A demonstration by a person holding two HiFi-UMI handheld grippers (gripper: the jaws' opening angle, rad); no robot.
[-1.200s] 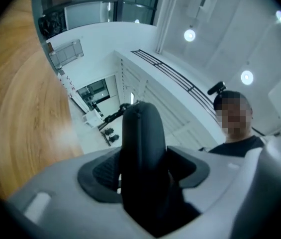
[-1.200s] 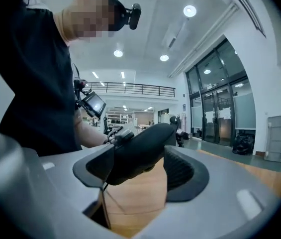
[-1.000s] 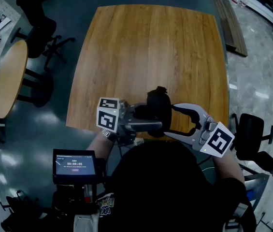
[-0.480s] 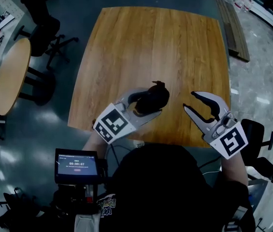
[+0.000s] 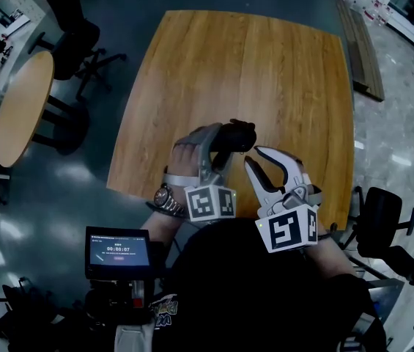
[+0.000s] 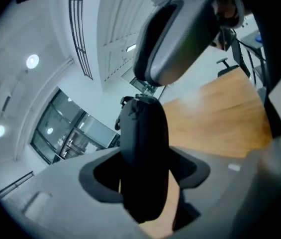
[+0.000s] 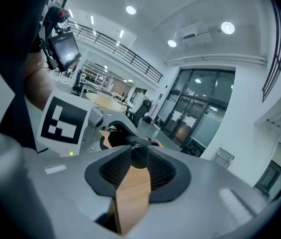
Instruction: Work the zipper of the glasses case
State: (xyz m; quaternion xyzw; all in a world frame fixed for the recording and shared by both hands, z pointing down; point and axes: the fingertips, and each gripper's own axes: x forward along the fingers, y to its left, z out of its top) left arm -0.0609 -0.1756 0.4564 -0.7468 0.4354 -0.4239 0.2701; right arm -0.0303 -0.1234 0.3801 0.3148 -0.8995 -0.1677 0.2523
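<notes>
The black glasses case (image 5: 234, 136) stands upright over the near part of the wooden table (image 5: 265, 72), with my left gripper (image 5: 220, 147) shut on its lower half. In the left gripper view the case (image 6: 142, 153) fills the gap between the jaws, and its zipper pull (image 6: 147, 87) sits at the top end. My right gripper (image 5: 253, 157) reaches in from the right, just beside the case. Its jaws are closing, and in the right gripper view their tips (image 7: 136, 151) stand narrowly apart at the case's top (image 7: 123, 133) with the small pull between them.
A round wooden table (image 5: 20, 108) and office chairs (image 5: 75, 42) stand on the floor at the left. Another chair (image 5: 379, 211) is at the right. A small screen (image 5: 116, 251) is mounted low at the left, in front of the person.
The left gripper has turned and lifted the case more upright. The right gripper has swung in from the right to the case's top, and its jaws have narrowed.
</notes>
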